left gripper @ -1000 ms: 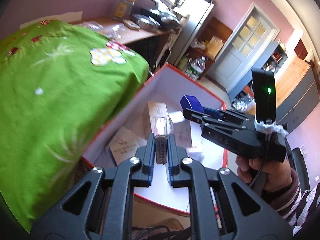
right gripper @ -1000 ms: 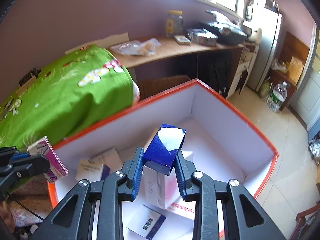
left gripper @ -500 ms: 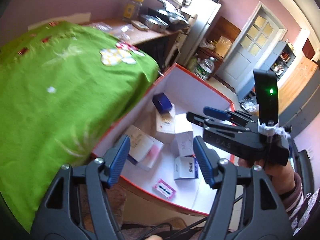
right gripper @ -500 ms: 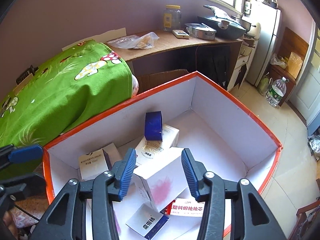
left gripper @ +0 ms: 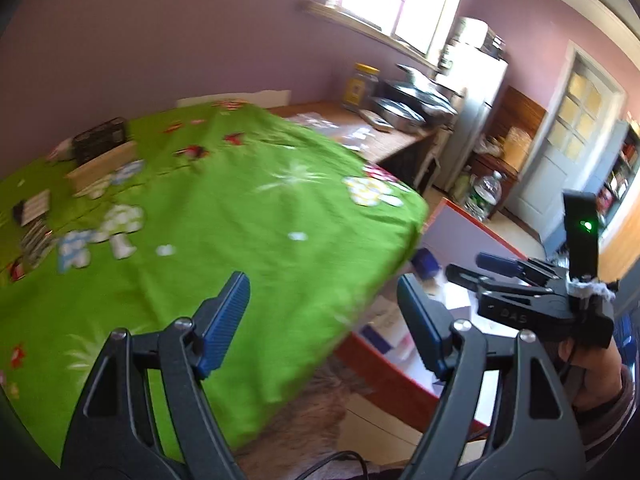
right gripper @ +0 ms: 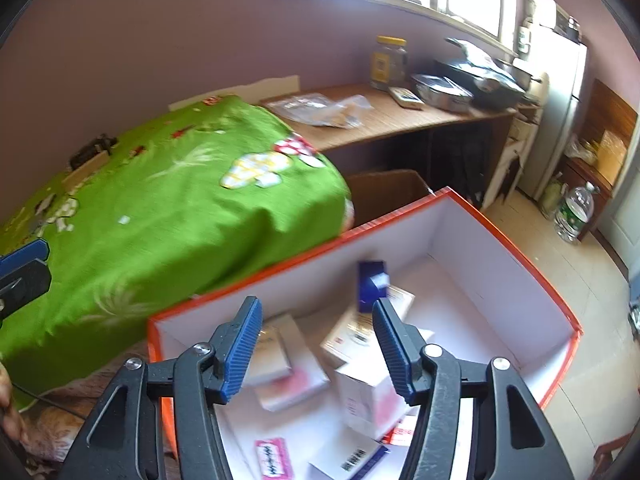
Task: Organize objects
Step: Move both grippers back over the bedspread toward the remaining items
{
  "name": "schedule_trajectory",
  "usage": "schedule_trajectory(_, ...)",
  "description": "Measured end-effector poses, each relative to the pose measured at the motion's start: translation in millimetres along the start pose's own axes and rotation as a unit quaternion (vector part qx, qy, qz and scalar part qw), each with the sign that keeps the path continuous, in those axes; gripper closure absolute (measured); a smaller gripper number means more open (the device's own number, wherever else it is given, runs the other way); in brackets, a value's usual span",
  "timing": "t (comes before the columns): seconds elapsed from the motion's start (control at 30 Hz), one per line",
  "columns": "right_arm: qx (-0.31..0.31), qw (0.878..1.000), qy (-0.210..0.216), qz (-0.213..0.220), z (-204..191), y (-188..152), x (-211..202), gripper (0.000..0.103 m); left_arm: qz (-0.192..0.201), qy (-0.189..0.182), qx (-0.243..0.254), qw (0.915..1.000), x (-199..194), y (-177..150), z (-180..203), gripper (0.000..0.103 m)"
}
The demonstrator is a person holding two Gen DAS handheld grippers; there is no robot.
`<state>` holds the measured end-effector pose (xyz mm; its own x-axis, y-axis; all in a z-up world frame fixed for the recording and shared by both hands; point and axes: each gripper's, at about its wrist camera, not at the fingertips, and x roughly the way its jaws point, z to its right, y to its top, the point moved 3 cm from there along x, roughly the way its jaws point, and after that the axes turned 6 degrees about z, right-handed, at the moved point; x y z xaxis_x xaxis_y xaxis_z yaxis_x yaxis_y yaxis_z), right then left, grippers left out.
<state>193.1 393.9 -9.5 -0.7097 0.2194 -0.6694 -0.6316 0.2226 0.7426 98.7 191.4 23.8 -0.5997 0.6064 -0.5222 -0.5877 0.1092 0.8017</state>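
Observation:
A white box with an orange rim point(right gripper: 500, 232) stands on the floor beside the green-clothed table point(right gripper: 180, 220). Several small cartons lie in it: a dark blue box point(right gripper: 372, 284), white cartons point(right gripper: 368, 396) and a pink-labelled packet point(right gripper: 274, 456). My right gripper point(right gripper: 316, 320) hovers above the box, its jaws opening with nothing between them. My left gripper point(left gripper: 320, 300) is over the edge of the green cloth point(left gripper: 240, 220), jaws also opening and empty. The left wrist view shows the right gripper point(left gripper: 476, 265) over the box wall point(left gripper: 472, 232) and the blue box point(left gripper: 427, 263).
Small striped packets point(left gripper: 36, 208), a wooden block point(left gripper: 102, 164) and a black basket point(left gripper: 100, 140) lie at the cloth's far left. Behind is a wooden desk point(right gripper: 400, 120) with a jar point(right gripper: 388, 62) and pans. A fridge point(right gripper: 560, 100), a water bottle point(right gripper: 576, 212) and a door point(left gripper: 560, 148) are to the right.
Both grippers opened and let go: the blue box left the right gripper and the small striped carton left the left one, into the box. The left gripper swung left and up over the green table.

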Motion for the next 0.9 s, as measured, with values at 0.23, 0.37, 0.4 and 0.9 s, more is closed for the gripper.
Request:
schedule_trajectory(0.23, -0.033, 0.999, 0.029, 0.017, -41, 16, -2, 0.041, 0.003, 0.027, -0.051, 0.9984, -31, 9, -63, 0.025)
schedule_trajectory(0.37, -0.058, 0.997, 0.044, 0.018, -67, 24, 2, 0.041, 0.013, 0.058, -0.069, 0.9958, -46, 17, -101, 0.025)
schedule_trajectory(0.4, -0.064, 0.997, 0.048, 0.018, -74, 26, 3, 0.041, 0.014, 0.067, -0.076, 0.9948, -49, 19, -111, 0.025)
schedule_trajectory(0.9, -0.116, 0.988, 0.091, 0.033, -148, 59, 17, 0.038, -0.043, 0.139, -0.099, 0.9844, -55, 40, -232, 0.034)
